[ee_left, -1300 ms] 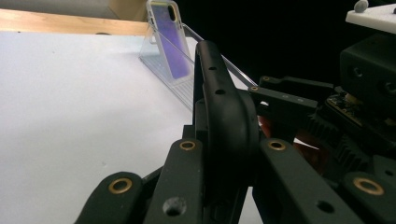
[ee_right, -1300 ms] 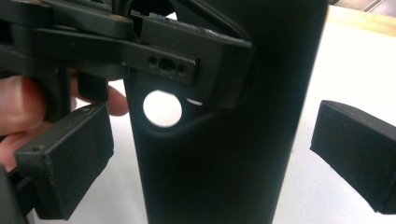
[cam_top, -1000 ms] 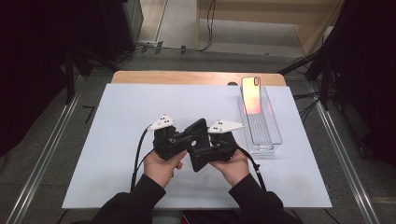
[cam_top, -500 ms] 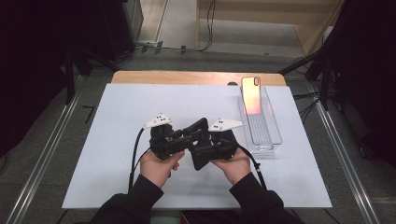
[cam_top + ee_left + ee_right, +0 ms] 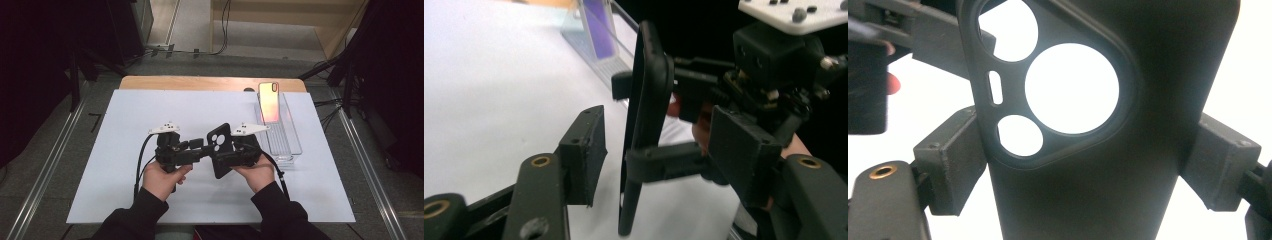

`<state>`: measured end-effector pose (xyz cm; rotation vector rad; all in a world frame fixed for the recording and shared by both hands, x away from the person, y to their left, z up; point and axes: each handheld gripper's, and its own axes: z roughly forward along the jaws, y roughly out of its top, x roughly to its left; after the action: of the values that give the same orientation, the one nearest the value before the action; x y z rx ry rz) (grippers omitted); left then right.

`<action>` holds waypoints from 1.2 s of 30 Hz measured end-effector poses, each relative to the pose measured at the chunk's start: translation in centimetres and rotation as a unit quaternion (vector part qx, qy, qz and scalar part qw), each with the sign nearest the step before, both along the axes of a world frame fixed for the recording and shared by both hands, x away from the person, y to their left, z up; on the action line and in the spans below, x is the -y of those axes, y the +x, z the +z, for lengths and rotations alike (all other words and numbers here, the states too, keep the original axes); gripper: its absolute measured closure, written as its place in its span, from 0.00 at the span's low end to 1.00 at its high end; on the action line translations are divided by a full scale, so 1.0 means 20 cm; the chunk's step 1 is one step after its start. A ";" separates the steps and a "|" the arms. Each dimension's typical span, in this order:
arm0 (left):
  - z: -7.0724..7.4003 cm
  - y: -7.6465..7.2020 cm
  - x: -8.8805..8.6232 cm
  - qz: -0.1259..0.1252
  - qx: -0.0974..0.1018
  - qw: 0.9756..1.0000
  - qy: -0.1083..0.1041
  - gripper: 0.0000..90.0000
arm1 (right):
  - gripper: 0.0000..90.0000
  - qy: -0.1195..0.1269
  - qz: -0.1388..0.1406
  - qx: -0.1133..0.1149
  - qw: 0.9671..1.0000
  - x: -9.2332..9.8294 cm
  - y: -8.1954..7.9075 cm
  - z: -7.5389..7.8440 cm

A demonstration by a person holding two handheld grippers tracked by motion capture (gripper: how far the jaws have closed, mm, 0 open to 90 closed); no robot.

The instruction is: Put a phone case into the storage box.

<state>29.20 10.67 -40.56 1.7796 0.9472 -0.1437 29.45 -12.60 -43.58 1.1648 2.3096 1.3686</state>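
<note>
Black phone case held upright above the worktop, a little toward its near edge and right of centre, camera cut-outs at the top. Right tool clenched on the case: in the right gripper view, pads pressing both long edges of the case, below the cut-outs. Left tool released, jaws just been opening; in the left gripper view, case seen edge-on, standing between the two pads with a gap on each side, touched by neither. Right tool seen there too, gripping the case across its middle. Both tools facing each other, each in a hand, sleeves coming in from the near edge. Clear tray by the worktop's right edge, toward the far right corner, well apart from the case. Phone leaning in the tray's far end, reddish-orange face up.
</note>
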 end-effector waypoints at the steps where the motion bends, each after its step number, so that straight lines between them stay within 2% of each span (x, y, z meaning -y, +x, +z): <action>1: 0.00 0.00 0.00 -0.003 0.000 1.000 0.004 0.44 | 0.14 -0.001 0.000 -0.001 1.000 0.01 0.00 0.00; 4: 0.00 -0.01 -0.01 -0.014 -0.001 1.000 0.007 0.42 | 0.14 0.000 0.003 -0.003 1.000 0.02 0.01 0.00; 7: -0.01 -0.01 -0.02 -0.037 -0.009 0.999 0.010 0.39 | 0.14 -0.001 0.005 -0.002 1.000 0.03 0.02 0.00; 11: -0.01 -0.01 -0.04 -0.059 0.005 0.998 0.030 0.39 | 0.14 -0.001 0.010 0.002 1.000 0.05 0.02 0.00; 14: -0.02 -0.01 -0.06 -0.080 -0.002 0.996 0.039 0.39 | 0.14 0.001 0.014 0.003 1.000 0.06 0.02 0.00; 18: -0.04 -0.01 -0.08 -0.106 0.006 0.992 0.060 0.35 | 0.14 0.004 0.016 -0.002 1.000 0.07 0.03 0.00; 23: -0.10 -0.01 -0.11 -0.150 0.010 0.985 0.086 0.35 | 0.14 0.008 0.023 -0.003 1.000 0.08 0.03 0.01; 27: -0.14 -0.01 -0.12 -0.161 0.010 0.981 0.112 0.35 | 0.14 0.002 0.026 -0.005 1.000 0.07 0.03 0.01; 30: -0.15 -0.01 -0.14 -0.160 0.006 0.980 0.115 0.35 | 0.14 -0.002 0.030 -0.001 1.000 0.07 0.03 0.01; 36: -0.19 -0.01 -0.19 -0.152 -0.002 0.979 0.136 0.35 | 0.14 0.003 0.034 -0.006 0.999 0.08 0.02 0.04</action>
<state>29.01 14.39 -44.33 2.1747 0.7159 -0.2195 29.93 -14.19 -42.73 1.1091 2.3747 1.3957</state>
